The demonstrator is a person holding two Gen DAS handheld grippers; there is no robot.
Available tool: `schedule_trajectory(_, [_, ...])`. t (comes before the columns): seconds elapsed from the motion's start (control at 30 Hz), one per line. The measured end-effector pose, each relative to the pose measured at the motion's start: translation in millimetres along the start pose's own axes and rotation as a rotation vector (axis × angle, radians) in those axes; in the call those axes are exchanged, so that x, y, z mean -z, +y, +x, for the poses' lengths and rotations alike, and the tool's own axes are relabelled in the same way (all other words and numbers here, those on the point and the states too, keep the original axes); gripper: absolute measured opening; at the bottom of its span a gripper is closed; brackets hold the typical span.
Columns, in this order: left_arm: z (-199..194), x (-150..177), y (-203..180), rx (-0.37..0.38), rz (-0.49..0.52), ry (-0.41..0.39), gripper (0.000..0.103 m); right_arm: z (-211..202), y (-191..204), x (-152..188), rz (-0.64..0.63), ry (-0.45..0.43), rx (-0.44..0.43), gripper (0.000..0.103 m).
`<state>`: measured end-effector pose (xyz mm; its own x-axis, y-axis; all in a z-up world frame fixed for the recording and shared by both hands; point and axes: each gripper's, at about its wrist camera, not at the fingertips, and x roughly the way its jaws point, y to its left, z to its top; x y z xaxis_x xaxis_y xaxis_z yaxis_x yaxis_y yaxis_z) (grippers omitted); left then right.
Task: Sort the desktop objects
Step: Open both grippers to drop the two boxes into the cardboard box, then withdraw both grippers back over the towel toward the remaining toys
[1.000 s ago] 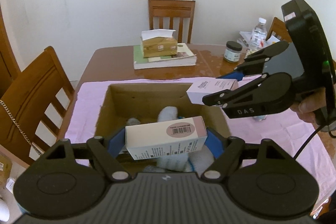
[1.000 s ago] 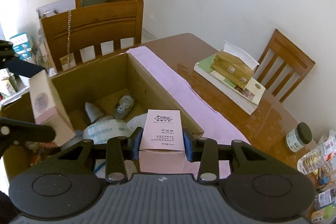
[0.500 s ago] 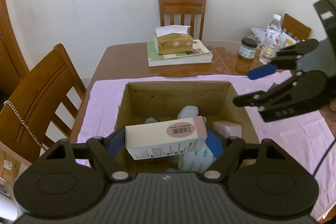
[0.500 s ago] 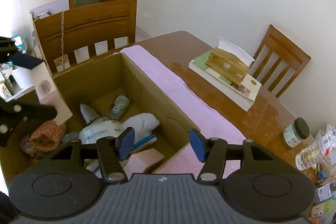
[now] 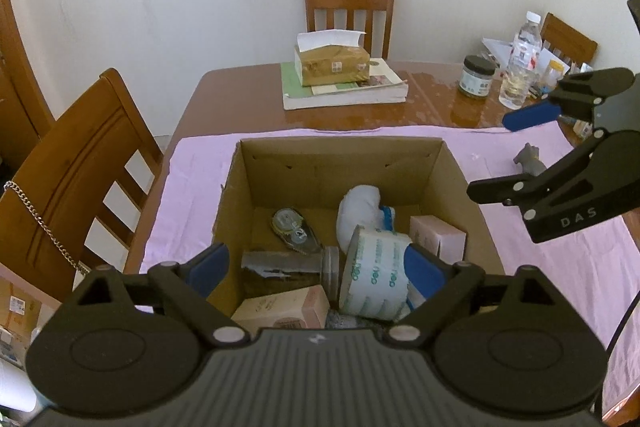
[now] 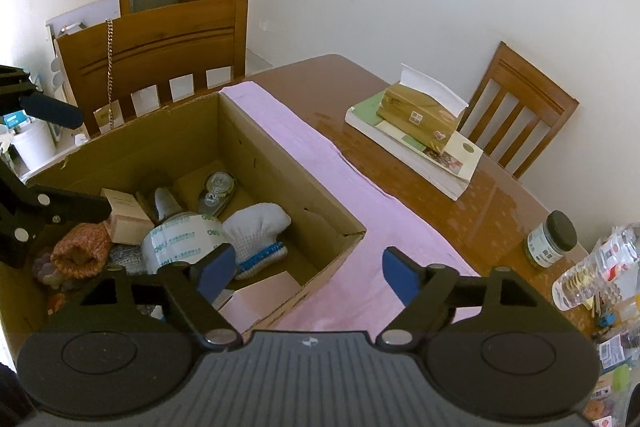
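Table [image 5: 248, 95]: brown and glossy, with wooden chairs at its left and far sides; its near part is covered.
Pink cloth [image 5: 192, 163]: spread over the near part of the table, under the box.
Cardboard box [image 5: 344, 151]: open-topped, standing on the cloth; the sorted things lie inside it.
Left claw [image 5: 316, 269]: poised over the near edge of the box, jaws spreading apart, nothing pinched between its blue pads; the things seen between them lie down in the box.
Right claw [image 6: 306, 267]: above the right near corner of the box, jaws also spreading, nothing between its pads; in the left wrist view it shows at the right, over the cloth.
Book [image 5: 348, 91]: large, flat on the far part of the table, with a brown tissue pack [image 5: 330, 65] resting on top.
Tape roll [image 5: 374, 275]: white with green print, on its side in the near right of the box.
White glove [image 5: 358, 207]: bunched, blue-edged at the cuff, beyond the tape roll and touching it.
Pink carton [image 5: 438, 237]: in the right of the box, just beside the tape roll.
Second carton [image 5: 286, 311]: pale, lying at the near wall of the box, left of the tape roll.
Correction tape [image 5: 290, 231]: small dispenser on the box floor, left of the glove.
Orange knit piece [image 6: 82, 253]: in the near left corner of the box, seen from the right wrist.
Jar [image 5: 476, 75]: dark-lidded, far right on the bare table, beside a clear bottle [image 5: 520, 65].
Grey figurine [image 5: 530, 161]: on the cloth to the right of the box, well apart from it.
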<state>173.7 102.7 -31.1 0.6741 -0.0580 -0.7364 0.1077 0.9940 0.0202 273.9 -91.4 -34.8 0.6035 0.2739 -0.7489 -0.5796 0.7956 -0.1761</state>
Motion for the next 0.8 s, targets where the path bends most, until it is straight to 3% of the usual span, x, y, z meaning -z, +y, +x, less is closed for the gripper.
schedule_trajectory(0.27, [-5.1, 0.9, -14.6, -0.011, -0.012, 0.004, 0.095, -12.0, -4.4, 13.1, -0.003, -0.031, -0.040, 0.103])
schedule_trajectory(0.8, [-12.1, -8.3, -75.7, 0.018, -0.011, 0.005, 0.095, -32.6, -41.4, 61.5, 0.050, -0.010, -0.062, 0.103])
